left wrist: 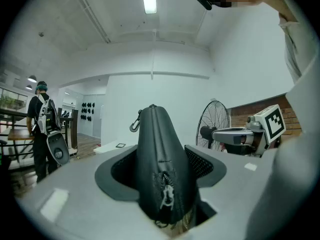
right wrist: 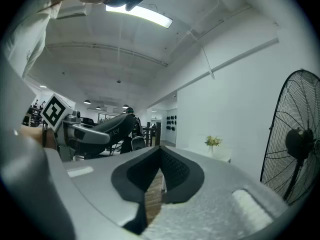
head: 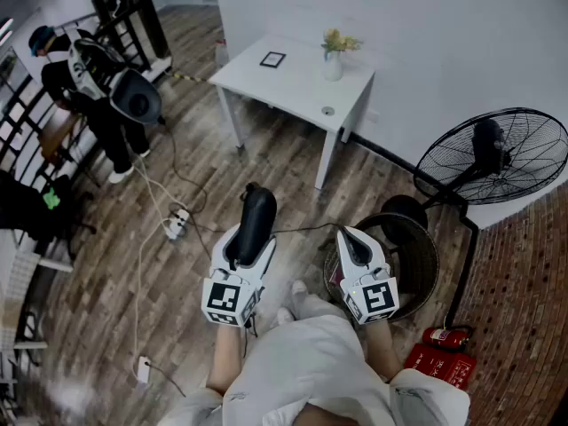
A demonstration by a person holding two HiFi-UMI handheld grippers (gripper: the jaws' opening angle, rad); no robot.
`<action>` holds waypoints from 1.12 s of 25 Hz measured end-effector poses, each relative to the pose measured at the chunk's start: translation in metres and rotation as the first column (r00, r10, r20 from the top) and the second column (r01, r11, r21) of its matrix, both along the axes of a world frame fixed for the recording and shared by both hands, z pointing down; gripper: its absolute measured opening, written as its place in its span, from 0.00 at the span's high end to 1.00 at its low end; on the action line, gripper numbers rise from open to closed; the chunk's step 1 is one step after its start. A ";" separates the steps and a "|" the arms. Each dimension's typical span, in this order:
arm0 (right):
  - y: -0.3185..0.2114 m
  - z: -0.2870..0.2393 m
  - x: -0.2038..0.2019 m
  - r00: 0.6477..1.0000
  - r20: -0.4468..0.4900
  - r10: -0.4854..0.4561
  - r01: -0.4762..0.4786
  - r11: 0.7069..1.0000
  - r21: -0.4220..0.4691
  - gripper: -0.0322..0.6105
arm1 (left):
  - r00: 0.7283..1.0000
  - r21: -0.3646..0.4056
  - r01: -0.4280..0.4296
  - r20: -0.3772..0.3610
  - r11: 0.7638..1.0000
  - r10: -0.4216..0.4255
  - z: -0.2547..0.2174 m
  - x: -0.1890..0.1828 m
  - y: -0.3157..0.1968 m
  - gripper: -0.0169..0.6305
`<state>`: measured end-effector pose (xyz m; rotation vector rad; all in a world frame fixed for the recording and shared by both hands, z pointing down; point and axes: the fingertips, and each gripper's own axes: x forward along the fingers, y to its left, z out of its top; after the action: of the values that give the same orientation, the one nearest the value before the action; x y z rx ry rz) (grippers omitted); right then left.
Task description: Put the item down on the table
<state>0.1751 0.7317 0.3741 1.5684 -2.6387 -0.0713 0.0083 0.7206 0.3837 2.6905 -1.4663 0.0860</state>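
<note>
A black zip case [head: 255,220] with a clip at its tip stands up between the jaws of my left gripper [head: 248,238], which is shut on it. In the left gripper view the case [left wrist: 160,169] fills the gap between the dark pads, zipper pull facing the camera. My right gripper [head: 353,242] is held beside it on the right, shut with nothing in it; its pads meet at the tip [right wrist: 160,151]. Both are held over the wooden floor, well short of the white table [head: 293,82] ahead.
On the table are a vase of flowers [head: 334,56] and a small dark frame [head: 272,59]. A black floor fan [head: 493,153] stands right, a red fire extinguisher [head: 441,337] near my feet. A person [head: 84,87] stands far left; cables and a power strip [head: 176,223] cross the floor.
</note>
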 end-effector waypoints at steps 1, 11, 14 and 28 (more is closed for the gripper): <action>0.001 0.000 0.000 1.000 -0.001 0.001 -0.001 1.000 0.001 0.95 | 1.000 -0.001 -0.001 0.001 1.000 0.001 0.001 0.001 0.002 0.51; 0.012 0.008 -0.006 1.000 0.021 -0.006 0.006 1.000 -0.008 0.94 | 1.000 -0.026 -0.002 0.004 1.000 0.003 0.010 0.000 0.012 0.51; 0.005 0.013 -0.011 1.000 0.029 -0.010 0.010 1.000 -0.017 0.94 | 1.000 -0.032 -0.009 0.003 0.999 0.009 0.013 0.000 0.004 0.51; -0.137 0.015 -0.015 0.998 0.046 -0.035 0.036 0.999 -0.024 0.95 | 1.000 -0.045 0.002 0.003 0.999 -0.002 0.014 0.002 -0.126 0.51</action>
<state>0.1599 0.5948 0.3896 1.5335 -2.6916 -0.0049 0.0101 0.5941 0.3976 2.6547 -1.4494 0.1220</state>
